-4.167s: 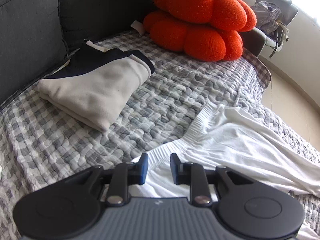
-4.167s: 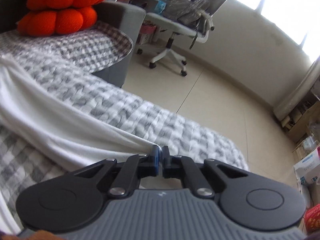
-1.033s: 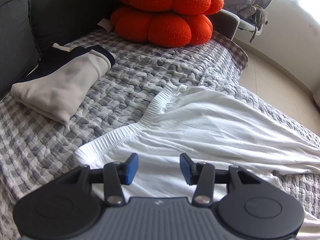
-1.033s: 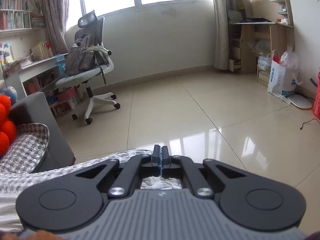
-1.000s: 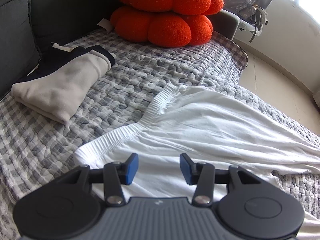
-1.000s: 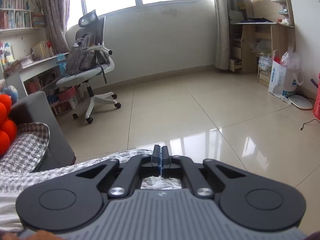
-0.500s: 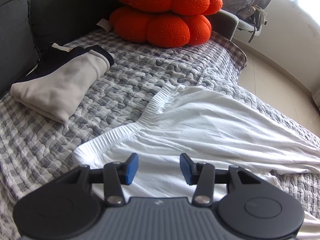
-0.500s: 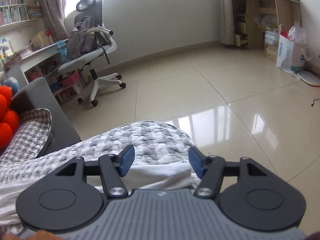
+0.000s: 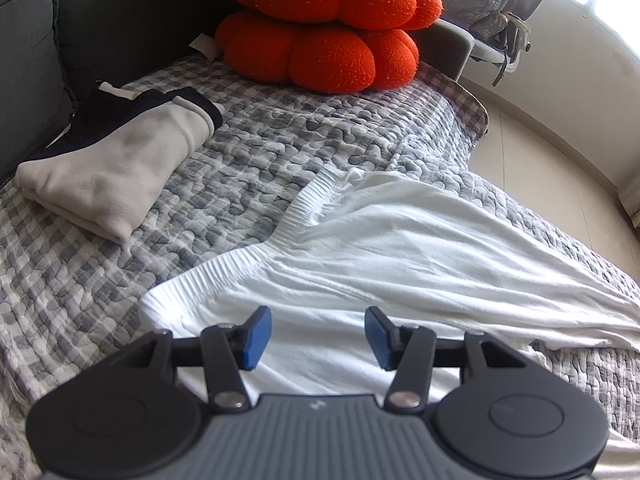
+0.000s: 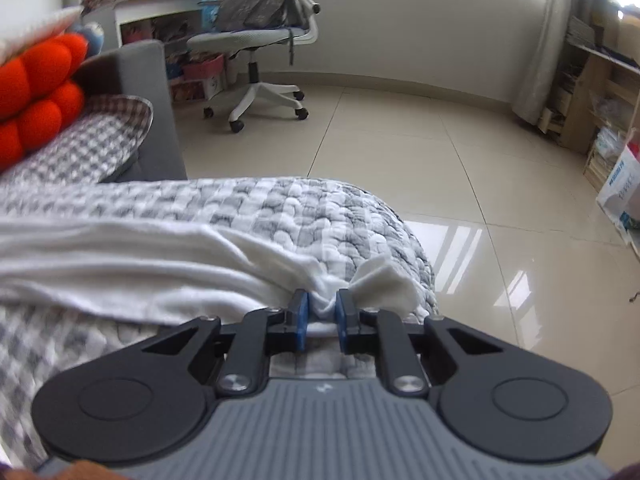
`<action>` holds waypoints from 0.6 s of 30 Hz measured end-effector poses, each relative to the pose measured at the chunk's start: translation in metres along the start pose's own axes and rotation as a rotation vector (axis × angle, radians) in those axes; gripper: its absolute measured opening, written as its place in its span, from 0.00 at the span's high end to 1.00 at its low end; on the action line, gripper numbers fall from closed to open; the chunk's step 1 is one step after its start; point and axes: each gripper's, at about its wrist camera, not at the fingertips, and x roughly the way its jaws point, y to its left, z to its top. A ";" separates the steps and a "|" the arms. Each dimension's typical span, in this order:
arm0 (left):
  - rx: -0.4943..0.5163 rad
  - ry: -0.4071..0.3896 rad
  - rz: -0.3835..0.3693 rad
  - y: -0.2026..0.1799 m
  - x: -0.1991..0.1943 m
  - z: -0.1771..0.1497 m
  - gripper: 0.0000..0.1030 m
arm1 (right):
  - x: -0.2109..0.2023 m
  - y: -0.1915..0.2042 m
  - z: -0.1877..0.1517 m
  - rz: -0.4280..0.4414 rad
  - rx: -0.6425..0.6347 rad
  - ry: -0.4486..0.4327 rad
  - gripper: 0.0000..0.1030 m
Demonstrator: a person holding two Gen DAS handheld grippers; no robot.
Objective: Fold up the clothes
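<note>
White trousers (image 9: 400, 248) lie spread on the grey checked quilt (image 9: 248, 168), ribbed waistband toward the sofa back, legs running right. My left gripper (image 9: 316, 336) is open and empty, hovering just above the cloth near the waistband. In the right wrist view the trouser leg (image 10: 120, 264) runs to the quilt's end. My right gripper (image 10: 322, 316) is shut on the bunched leg hem (image 10: 380, 280) at the quilt's edge.
A folded beige and navy garment (image 9: 108, 168) lies at the left by the dark sofa back (image 9: 32, 40). Orange cushions (image 9: 320, 36) are stacked at the far end. An office chair (image 10: 260, 32) and a tiled floor (image 10: 460, 160) lie beyond the quilt.
My right gripper opened, dropped toward the quilt's end and closed on the trouser leg hem. My left gripper stayed open over the waistband area.
</note>
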 end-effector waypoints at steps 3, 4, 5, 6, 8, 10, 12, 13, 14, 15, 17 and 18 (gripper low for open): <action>0.002 -0.001 0.000 0.000 -0.001 0.000 0.48 | -0.003 -0.003 0.001 0.036 0.014 0.024 0.82; 0.001 -0.002 0.000 0.001 -0.001 0.000 0.48 | -0.004 -0.004 0.001 0.046 0.013 0.026 0.82; -0.002 -0.002 0.001 0.001 -0.001 0.000 0.48 | -0.004 -0.005 0.001 0.053 0.013 0.027 0.82; -0.005 -0.002 0.003 0.002 -0.001 0.000 0.48 | -0.004 -0.005 0.001 0.058 0.017 0.026 0.81; -0.007 0.000 0.006 0.002 0.000 0.001 0.48 | -0.006 -0.007 0.005 0.058 0.034 0.004 0.80; -0.003 0.000 0.008 0.002 0.001 0.000 0.48 | -0.010 -0.010 0.011 0.049 0.065 -0.046 0.80; 0.001 0.000 0.009 0.001 0.002 0.000 0.48 | -0.011 -0.013 0.018 0.030 0.107 -0.089 0.77; 0.003 0.000 0.010 0.000 0.002 0.000 0.48 | -0.010 -0.015 0.022 0.014 0.137 -0.104 0.77; 0.006 0.000 0.011 0.000 0.002 0.000 0.48 | -0.006 -0.016 0.024 0.002 0.150 -0.110 0.77; 0.008 0.001 0.013 0.000 0.002 -0.001 0.48 | -0.001 -0.014 0.025 -0.004 0.150 -0.110 0.77; 0.006 0.002 0.014 0.001 0.002 0.000 0.48 | 0.011 -0.010 0.022 -0.015 0.132 -0.076 0.77; 0.002 0.001 0.015 0.002 0.002 0.000 0.48 | 0.017 -0.008 0.020 -0.024 0.120 -0.052 0.77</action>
